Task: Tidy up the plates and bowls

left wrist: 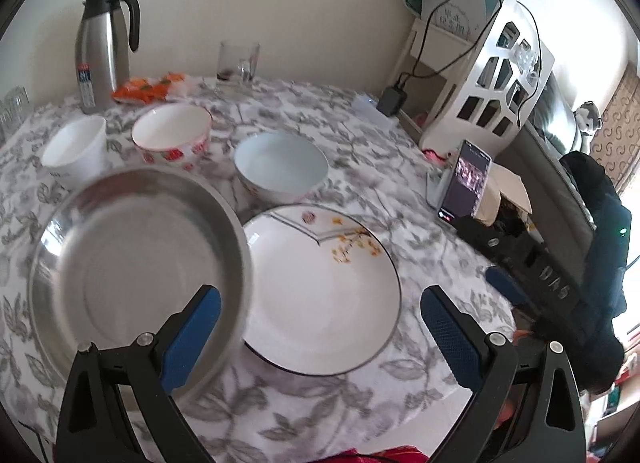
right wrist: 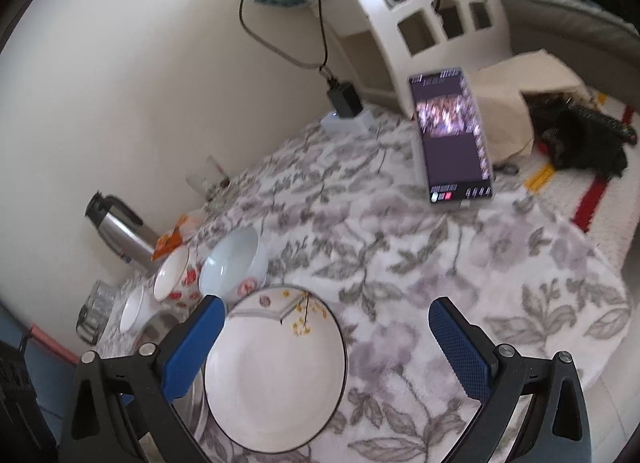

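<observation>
Two plates and three bowls sit apart on the worktop (left wrist: 360,415), none stacked, so sorting looks barely begun: the steel plate (left wrist: 132,267) lies just beside the white plate (left wrist: 320,295), with the pale blue bowl (left wrist: 280,167), the red-patterned bowl (left wrist: 172,135) and the small white bowl (left wrist: 74,147) ranged behind them. Both tongs gape wide and hold nothing. The left tongs (left wrist: 320,303) hover over the white plate, one pad before the steel plate's rim, though blur hides any contact, while the right tongs (right wrist: 326,311) frame the white plate's far edge from its right side.
</observation>
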`<control>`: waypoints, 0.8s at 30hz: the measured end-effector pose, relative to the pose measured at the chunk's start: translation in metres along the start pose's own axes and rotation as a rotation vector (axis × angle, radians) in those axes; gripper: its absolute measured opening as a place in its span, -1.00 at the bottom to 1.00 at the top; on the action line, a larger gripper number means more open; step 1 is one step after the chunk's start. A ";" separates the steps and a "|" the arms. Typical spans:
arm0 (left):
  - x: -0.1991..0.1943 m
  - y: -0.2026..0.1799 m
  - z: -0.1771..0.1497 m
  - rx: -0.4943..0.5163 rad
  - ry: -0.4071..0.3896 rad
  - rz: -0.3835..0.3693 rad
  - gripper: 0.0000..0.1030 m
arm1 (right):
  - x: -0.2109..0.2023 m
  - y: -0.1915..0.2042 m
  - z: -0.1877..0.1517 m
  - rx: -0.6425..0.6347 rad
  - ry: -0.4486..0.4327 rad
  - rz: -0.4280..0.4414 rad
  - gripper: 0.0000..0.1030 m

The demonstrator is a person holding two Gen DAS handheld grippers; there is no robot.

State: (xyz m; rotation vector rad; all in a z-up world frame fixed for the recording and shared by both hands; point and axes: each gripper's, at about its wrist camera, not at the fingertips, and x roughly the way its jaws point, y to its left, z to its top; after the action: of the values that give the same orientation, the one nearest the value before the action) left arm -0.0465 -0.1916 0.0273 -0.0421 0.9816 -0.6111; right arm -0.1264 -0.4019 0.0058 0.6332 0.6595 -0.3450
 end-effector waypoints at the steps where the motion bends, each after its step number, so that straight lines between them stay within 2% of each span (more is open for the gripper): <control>1: 0.002 -0.002 -0.002 -0.005 0.012 -0.002 0.94 | 0.003 -0.002 -0.003 -0.001 0.014 0.008 0.99; 4: 0.008 -0.004 -0.008 -0.026 0.043 0.002 0.94 | 0.012 -0.007 -0.009 -0.001 0.049 0.024 0.91; 7: 0.016 -0.005 -0.012 -0.058 0.083 -0.002 0.92 | 0.019 -0.014 -0.014 0.006 0.080 0.029 0.69; 9: 0.019 -0.006 -0.015 -0.064 0.096 0.005 0.85 | 0.022 -0.019 -0.016 0.017 0.097 0.042 0.66; 16: 0.030 -0.003 -0.023 -0.134 0.156 0.009 0.82 | 0.034 -0.028 -0.020 0.029 0.138 0.076 0.36; 19: 0.033 -0.002 -0.025 -0.160 0.172 0.006 0.60 | 0.041 -0.029 -0.023 0.033 0.161 0.099 0.27; 24: 0.039 0.002 -0.028 -0.194 0.201 0.015 0.55 | 0.048 -0.026 -0.026 0.016 0.188 0.126 0.10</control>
State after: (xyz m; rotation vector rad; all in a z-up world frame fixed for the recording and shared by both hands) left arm -0.0519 -0.2029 -0.0195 -0.1467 1.2330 -0.5111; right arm -0.1152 -0.4096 -0.0536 0.7251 0.7927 -0.1745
